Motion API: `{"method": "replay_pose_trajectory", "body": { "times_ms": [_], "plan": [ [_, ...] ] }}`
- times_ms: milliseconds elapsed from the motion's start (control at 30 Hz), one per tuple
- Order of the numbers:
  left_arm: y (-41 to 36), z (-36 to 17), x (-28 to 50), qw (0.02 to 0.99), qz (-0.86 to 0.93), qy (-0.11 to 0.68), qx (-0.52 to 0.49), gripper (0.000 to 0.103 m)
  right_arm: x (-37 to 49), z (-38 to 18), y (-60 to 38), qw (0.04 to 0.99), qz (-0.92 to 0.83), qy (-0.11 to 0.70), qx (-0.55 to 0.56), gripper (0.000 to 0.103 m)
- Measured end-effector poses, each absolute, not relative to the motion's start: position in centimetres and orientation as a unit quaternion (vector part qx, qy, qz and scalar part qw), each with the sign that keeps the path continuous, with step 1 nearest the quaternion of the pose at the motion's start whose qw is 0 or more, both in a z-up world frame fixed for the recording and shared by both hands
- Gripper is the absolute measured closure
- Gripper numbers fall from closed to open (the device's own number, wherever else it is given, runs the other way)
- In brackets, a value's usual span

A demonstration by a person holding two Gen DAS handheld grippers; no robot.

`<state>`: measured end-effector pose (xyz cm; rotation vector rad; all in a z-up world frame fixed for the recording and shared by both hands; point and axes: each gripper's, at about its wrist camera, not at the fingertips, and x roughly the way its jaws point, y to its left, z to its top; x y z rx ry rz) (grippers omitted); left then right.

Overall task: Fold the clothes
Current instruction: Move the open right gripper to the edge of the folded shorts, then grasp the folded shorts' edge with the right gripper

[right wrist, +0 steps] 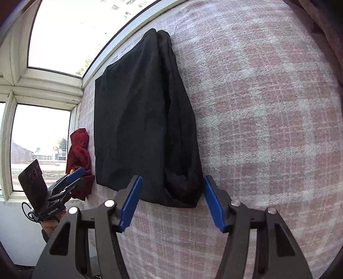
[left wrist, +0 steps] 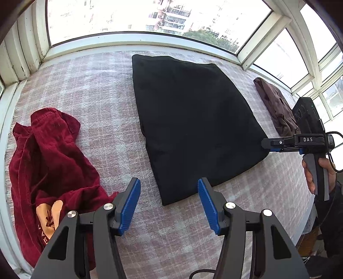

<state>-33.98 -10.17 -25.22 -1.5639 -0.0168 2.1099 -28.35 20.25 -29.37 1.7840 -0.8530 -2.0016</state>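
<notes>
Black folded garment (left wrist: 193, 120) looks soft, limp and light; both grippers, left (left wrist: 169, 206) and right (right wrist: 172, 203), hang with jaws open, best pinching its near corners

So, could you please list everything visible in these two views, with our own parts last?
black garment: one, black, folded flat mid-blanket
red garment: one, dark red with an orange print, crumpled at the left
brown garment: one, brown, bunched at the far right by the windows
blanket: one, pink and white plaid, under all the clothes
windows: several, white frames, around the blanket
left gripper: one, black with blue fingers, open, above the blanket
right gripper: one, black with blue fingers, open at the black garment's corner
</notes>
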Motion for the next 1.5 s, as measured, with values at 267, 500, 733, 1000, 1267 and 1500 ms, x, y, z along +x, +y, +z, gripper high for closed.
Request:
{"method": "replay_pose_trajectory", "body": {
  "times_ms": [267,500,733,1000,1267,1500],
  "plan": [
    [-10.2,-25.3,-33.9,0.260,0.774,-0.007,-0.577,0.049,-26.0,-30.6,21.6,0.162,-0.668,-0.389,0.614,0.045],
    [-9.6,-25.1,-34.0,0.265,0.776,0.007,-0.573,0.049,-26.6,-30.4,19.8,0.164,-0.672,-0.401,0.600,0.045],
    [-10.0,-25.1,-34.3,0.259,0.780,0.016,-0.570,0.049,-28.4,-30.2,18.3,0.150,-0.699,-0.361,0.598,0.045],
    [-10.1,-25.7,-34.4,0.256,0.777,0.022,-0.574,0.049,-29.1,-28.6,15.5,0.115,-0.747,-0.238,0.610,0.075],
    [-10.3,-25.9,-34.6,0.253,0.775,0.018,-0.579,0.049,-29.0,-27.5,13.3,0.128,-0.768,-0.175,0.602,0.092],
    [-11.2,-26.5,-34.8,0.248,0.768,0.007,-0.590,0.049,-29.1,-25.0,15.2,0.153,-0.770,-0.221,0.579,0.093]
  ]
}}
